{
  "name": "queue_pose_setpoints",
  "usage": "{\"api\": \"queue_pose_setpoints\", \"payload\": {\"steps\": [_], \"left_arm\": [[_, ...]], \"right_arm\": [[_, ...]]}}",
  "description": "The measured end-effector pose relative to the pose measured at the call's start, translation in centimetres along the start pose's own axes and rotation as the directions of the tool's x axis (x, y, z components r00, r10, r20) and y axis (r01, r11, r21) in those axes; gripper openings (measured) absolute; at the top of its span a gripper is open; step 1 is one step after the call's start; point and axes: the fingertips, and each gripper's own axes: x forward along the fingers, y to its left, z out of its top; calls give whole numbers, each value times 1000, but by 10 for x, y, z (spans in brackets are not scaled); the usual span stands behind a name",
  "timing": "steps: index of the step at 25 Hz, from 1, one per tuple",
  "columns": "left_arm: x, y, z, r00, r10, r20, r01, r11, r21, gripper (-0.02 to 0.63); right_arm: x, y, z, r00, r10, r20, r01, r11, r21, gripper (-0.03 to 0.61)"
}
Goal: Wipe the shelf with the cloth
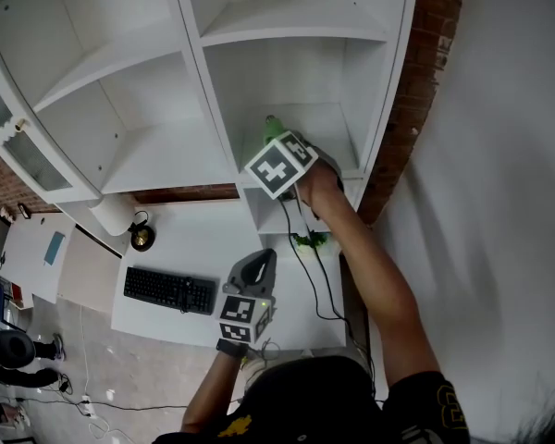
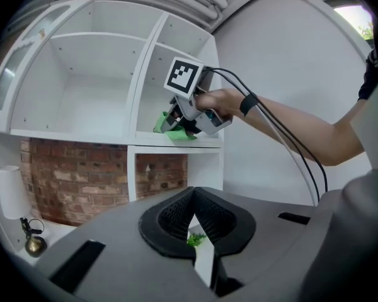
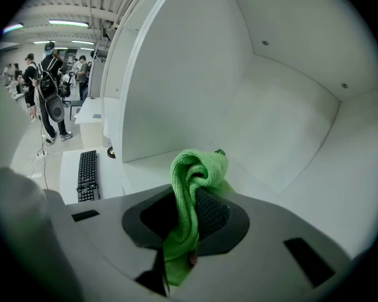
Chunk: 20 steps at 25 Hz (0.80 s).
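The right gripper is clenched on the cloth. The green cloth is pinched between the two jaws, with a bunched fold standing up past the jaw tips and a tail hanging down behind them.

In the head view, the right gripper is reached into a compartment in the right-hand column of the white shelf. The cloth is seen at the jaw tips, over the near left part of that compartment's board. In the left gripper view, the cloth appears pressed onto the board of the shelf close to its front edge, under the right gripper.

The left gripper is closed with nothing between its jaws; the pads meet at the tips. In the head view, the left gripper is held low, well apart from the shelf, above the white desk.

A black keyboard lies on the near left part of the desk. Black cables run from the right gripper down across the desk. A small green plant stands on the desk below the shelf. A brick wall is visible behind the lower open bays of the shelf.
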Motion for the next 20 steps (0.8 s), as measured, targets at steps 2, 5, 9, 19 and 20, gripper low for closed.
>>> {"api": "queue_pose_setpoints", "payload": {"steps": [2, 5, 9, 19, 20], "left_arm": [[3, -1, 3, 1000, -5, 20, 4, 1000, 11, 17], [5, -8, 1, 1000, -20, 3, 20, 1000, 11, 17], [6, -10, 1, 1000, -25, 6, 25, 999, 22, 17], [5, -17, -7, 999, -34, -16, 34, 999, 26, 17], [6, -18, -7, 999, -37, -18, 38, 999, 28, 17]], "right_arm": [[-3, -6, -7, 1000, -7, -10, 7, 1000, 9, 61], [-9, -14, -17, 1000, -19, -18, 20, 999, 30, 61], [-19, -21, -28, 1000, -17, 8, 16, 995, 99, 61], [-40, -48, -60, 994, -84, 63, 69, 974, 214, 61], [-42, -50, -63, 994, -91, 67, 74, 972, 223, 61]]}}
